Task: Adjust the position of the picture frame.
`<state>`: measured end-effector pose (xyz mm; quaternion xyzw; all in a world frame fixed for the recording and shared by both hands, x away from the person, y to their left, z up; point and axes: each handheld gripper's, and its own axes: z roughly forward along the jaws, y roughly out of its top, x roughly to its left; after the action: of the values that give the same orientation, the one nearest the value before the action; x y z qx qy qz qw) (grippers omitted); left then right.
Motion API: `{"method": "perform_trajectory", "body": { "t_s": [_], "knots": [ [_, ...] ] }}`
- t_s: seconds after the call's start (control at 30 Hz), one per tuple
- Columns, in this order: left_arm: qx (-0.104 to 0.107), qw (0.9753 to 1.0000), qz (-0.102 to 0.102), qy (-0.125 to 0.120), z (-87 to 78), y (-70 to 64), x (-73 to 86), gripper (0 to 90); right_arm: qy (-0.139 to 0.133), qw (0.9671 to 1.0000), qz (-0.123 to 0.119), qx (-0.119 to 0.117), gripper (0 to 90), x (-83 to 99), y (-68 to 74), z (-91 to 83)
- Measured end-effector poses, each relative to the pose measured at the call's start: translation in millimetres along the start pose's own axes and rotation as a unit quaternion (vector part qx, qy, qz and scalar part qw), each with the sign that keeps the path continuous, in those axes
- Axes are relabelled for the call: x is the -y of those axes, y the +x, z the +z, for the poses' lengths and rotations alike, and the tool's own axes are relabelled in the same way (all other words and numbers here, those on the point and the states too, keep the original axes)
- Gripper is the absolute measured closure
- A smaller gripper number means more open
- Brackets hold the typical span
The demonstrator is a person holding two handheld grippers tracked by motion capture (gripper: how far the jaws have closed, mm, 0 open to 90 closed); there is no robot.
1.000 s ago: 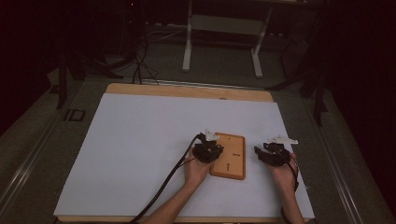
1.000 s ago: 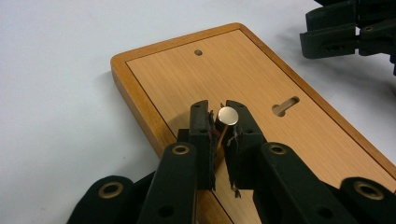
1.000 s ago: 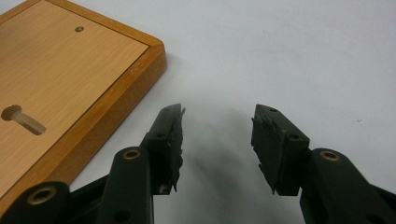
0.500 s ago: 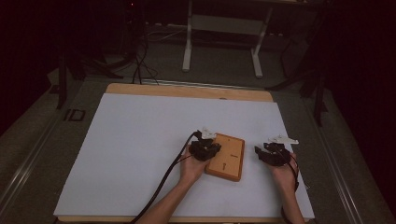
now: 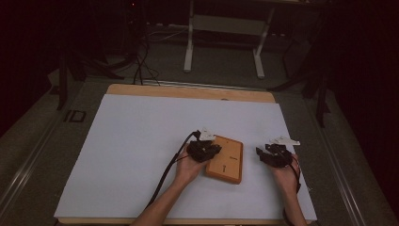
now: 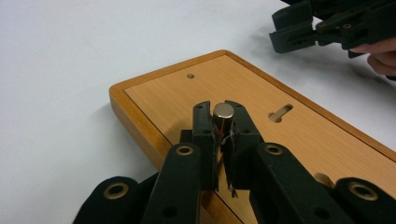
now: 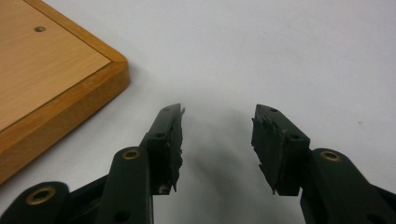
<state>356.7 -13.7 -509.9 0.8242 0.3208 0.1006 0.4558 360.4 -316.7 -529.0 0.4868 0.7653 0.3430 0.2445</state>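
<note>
A flat wooden board lies on the white table cover, with a keyhole slot and a small hole in its face. My left gripper is shut on a small metal cylinder, held upright just above the board's near edge; from above, that left gripper sits at the board's left side. My right gripper is open over the bare cover, to the right of the board's corner. From above, the right gripper rests a short way right of the board.
The white cover spans most of the wooden table. A black cable trails from the left gripper toward the front edge. Metal stand legs rise from the floor beyond the table.
The left gripper has drifted slightly left and toward the person along the board's left edge. The right gripper has hardly moved.
</note>
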Motion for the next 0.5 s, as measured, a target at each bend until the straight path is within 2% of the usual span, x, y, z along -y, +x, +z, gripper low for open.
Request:
{"method": "perform_trajectory", "body": {
  "t_s": [0.13,0.37,0.5],
  "knots": [
    [0.012,0.9997,0.020,-0.003,-8.5,1.6,1.3,85.2,0.000,1.0000,0.000,0.000,52.0,0.0,0.2,0.3],
    [0.030,0.9987,0.039,-0.014,-26.6,6.6,8.4,85.2,0.001,1.0000,0.000,0.000,51.9,0.0,0.8,0.6],
    [0.040,0.9982,0.041,-0.015,-36.6,12.8,12.1,85.3,0.002,1.0000,-0.001,-0.001,51.9,0.0,1.2,1.2]
  ]
}}
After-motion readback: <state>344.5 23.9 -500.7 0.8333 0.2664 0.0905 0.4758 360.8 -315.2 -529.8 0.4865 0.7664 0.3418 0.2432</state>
